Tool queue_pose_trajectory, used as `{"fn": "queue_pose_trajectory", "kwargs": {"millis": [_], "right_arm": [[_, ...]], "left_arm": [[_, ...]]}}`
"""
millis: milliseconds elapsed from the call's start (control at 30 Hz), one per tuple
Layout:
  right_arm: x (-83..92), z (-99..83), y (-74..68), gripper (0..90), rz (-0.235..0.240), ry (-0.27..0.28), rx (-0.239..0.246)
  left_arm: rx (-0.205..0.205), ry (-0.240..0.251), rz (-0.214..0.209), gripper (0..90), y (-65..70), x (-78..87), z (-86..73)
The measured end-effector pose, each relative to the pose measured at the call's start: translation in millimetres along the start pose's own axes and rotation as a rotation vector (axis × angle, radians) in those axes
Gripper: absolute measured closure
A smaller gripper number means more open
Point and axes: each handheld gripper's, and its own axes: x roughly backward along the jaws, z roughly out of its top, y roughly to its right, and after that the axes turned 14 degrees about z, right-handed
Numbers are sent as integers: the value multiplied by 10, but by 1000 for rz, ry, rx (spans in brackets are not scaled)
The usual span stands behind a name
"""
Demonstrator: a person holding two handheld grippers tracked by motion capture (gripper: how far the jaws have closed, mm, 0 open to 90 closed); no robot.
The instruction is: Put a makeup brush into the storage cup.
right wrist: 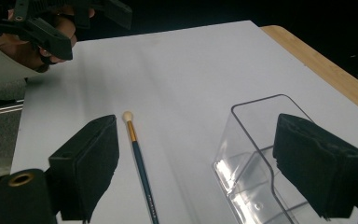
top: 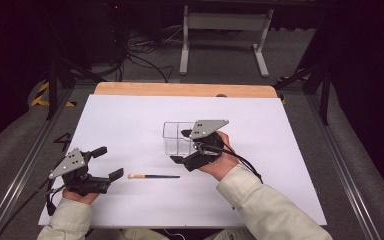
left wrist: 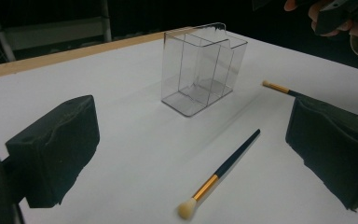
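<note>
While the right gripper (top: 184, 146) hangs at the centre of the high view with its jaws spread wide and nothing pressed between them, the clear box (top: 178, 137) sits just beside and partly under it. In the right gripper view its pads (right wrist: 87, 163) frame the brush (right wrist: 141, 170) at lower centre and the box's rounded wall (right wrist: 254, 140) at lower right. Low at the left of the high view, the left gripper (top: 108, 163) also stands wide and empty.

That brush (top: 154, 176) lies flat, below and left of the box and apart from it: a pale rounded tuft, a gold ferrule, a slim dark blue handle. A second brush (left wrist: 279, 87) shows in the left gripper view at right, its far end hidden behind a pad. The box is transparent, upright and divided by inner walls.

Everything rests on a white sheet (top: 130, 125) over a wooden table (top: 180, 89). Beyond lie grey floor, cables (top: 140, 50) and a white frame's legs (top: 220, 40) in a dark room.
</note>
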Motion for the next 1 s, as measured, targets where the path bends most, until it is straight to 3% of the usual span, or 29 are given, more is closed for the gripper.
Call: {"fn": "queue_pose_trajectory", "kwargs": {"millis": [167,367,633,1000], "right_arm": [[-124,26,1,155,36,-20,20],[-271,43,25,173,67,-46,6],[-442,73,72,212,94,-80,-14],[-721,27,108,284,124,-171,-32]], "left_arm": [[6,-6,24,35,-21,96,-38],[13,-7,35,35,-28,131,-65],[19,-8,36,35,-38,129,-72],[23,-4,33,33,-48,103,-71]]}}
